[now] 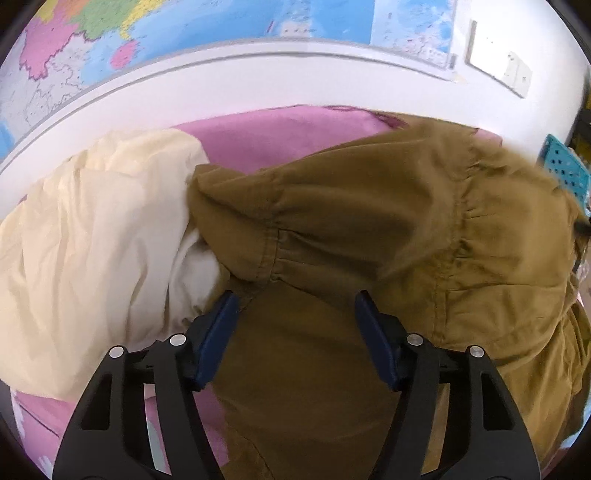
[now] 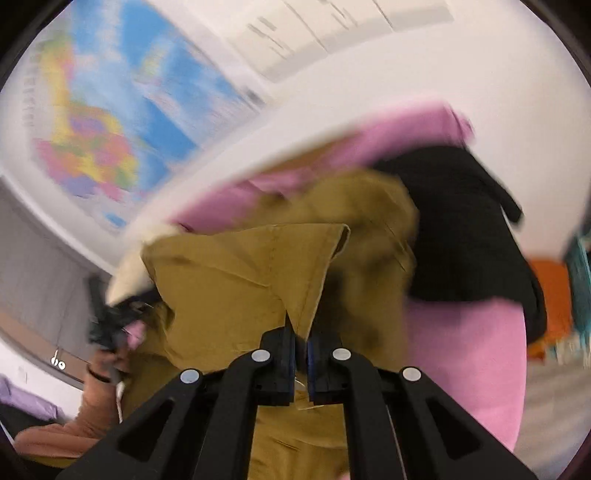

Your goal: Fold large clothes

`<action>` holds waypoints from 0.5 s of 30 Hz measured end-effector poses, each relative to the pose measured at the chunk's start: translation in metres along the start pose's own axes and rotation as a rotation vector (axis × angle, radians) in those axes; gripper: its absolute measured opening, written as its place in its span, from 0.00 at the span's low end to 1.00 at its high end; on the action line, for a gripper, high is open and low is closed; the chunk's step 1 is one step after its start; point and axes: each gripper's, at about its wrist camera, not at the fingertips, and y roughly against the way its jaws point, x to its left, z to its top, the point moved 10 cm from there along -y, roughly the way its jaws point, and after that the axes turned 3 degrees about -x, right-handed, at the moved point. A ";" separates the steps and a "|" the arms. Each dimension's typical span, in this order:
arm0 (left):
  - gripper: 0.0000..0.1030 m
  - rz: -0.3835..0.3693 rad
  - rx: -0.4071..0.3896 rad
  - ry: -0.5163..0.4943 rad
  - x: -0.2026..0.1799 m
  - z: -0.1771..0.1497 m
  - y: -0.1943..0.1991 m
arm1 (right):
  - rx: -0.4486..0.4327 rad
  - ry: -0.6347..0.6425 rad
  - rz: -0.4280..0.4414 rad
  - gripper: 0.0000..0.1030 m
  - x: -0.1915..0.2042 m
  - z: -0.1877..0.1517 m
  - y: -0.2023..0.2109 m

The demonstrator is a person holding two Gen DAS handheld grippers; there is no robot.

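A large olive-brown garment (image 1: 369, 229) lies crumpled on a pink sheet (image 1: 280, 136). My left gripper (image 1: 295, 306) is open just above it, its blue pads on either side of a seam, holding nothing. In the right wrist view my right gripper (image 2: 301, 339) is shut on a pointed flap of the same olive-brown garment (image 2: 240, 273) and holds it lifted; that view is motion-blurred.
A cream garment (image 1: 92, 236) lies left of the brown one. A black garment (image 2: 461, 229) lies on the pink sheet (image 2: 465, 354) to the right. A wall map (image 1: 184, 33) hangs behind. A teal perforated basket (image 1: 565, 166) stands at the right edge.
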 end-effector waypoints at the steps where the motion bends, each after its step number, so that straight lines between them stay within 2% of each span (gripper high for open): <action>1: 0.63 0.004 0.007 0.009 0.000 0.001 -0.001 | 0.056 -0.031 -0.037 0.06 -0.014 -0.009 -0.014; 3: 0.64 0.022 0.011 0.018 -0.002 0.003 0.002 | 0.106 -0.065 -0.091 0.18 -0.030 -0.020 -0.027; 5: 0.71 0.039 0.003 0.015 -0.005 0.007 0.008 | 0.061 -0.043 -0.081 0.20 -0.024 -0.018 -0.020; 6: 0.75 0.062 -0.016 0.003 -0.006 0.009 0.014 | 0.039 -0.012 -0.102 0.27 -0.020 -0.017 -0.013; 8: 0.77 0.089 -0.064 -0.037 -0.012 0.016 0.026 | -0.043 0.065 -0.169 0.36 -0.012 -0.010 0.007; 9: 0.79 0.091 -0.105 -0.063 -0.019 0.022 0.035 | -0.090 0.098 -0.193 0.36 -0.006 -0.006 0.018; 10: 0.81 0.078 -0.129 -0.076 -0.023 0.025 0.041 | -0.147 0.132 -0.205 0.36 0.005 0.000 0.029; 12: 0.84 -0.007 -0.165 -0.120 -0.046 0.032 0.047 | -0.192 0.178 -0.154 0.36 0.025 0.012 0.034; 14: 0.85 -0.048 -0.172 -0.156 -0.064 0.035 0.041 | -0.202 0.250 -0.107 0.36 0.053 0.019 0.020; 15: 0.85 -0.069 -0.147 -0.178 -0.074 0.034 0.030 | -0.183 0.295 -0.096 0.36 0.067 0.020 0.006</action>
